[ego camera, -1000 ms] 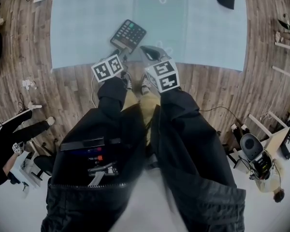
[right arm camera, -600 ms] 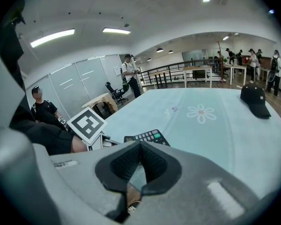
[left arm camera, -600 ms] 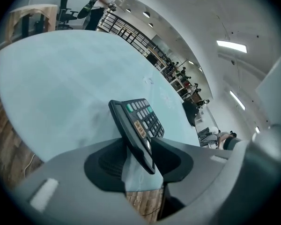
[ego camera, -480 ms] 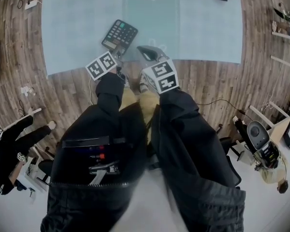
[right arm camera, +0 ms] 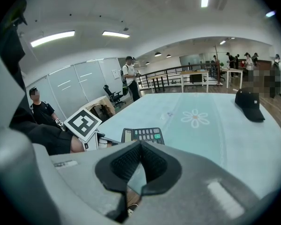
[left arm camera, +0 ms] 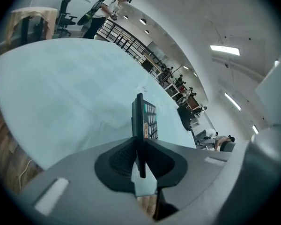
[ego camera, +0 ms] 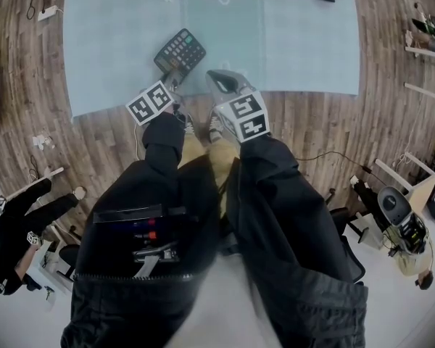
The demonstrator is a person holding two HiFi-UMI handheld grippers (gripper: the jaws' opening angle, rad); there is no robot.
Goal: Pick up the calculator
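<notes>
Two grippers are down at the front of the mat point(ego camera: 116, 35), and the left gripper point(ego camera: 173, 77) is doing the work. Its jaws have just been closing and now pinch the near end of the calculator point(ego camera: 181, 51). In the left gripper view the calculator point(left arm camera: 147, 121) shows edge-on between the pads point(left arm camera: 124, 156). From the head view it lies on the mat near the front edge, keys up, angled away to the right.

The right gripper point(ego camera: 217, 75) hangs just beside it, jaws pressed together on nothing, with the calculator point(right arm camera: 143, 135) just ahead of its tips.

So the step in hand looks like the grasp itself, with the lift not yet made. The next move, I'd say, calls for a firm squeeze and a straight raise. The grip is on one end only, so the far end may droop or pivot if the pinch is light.
</notes>
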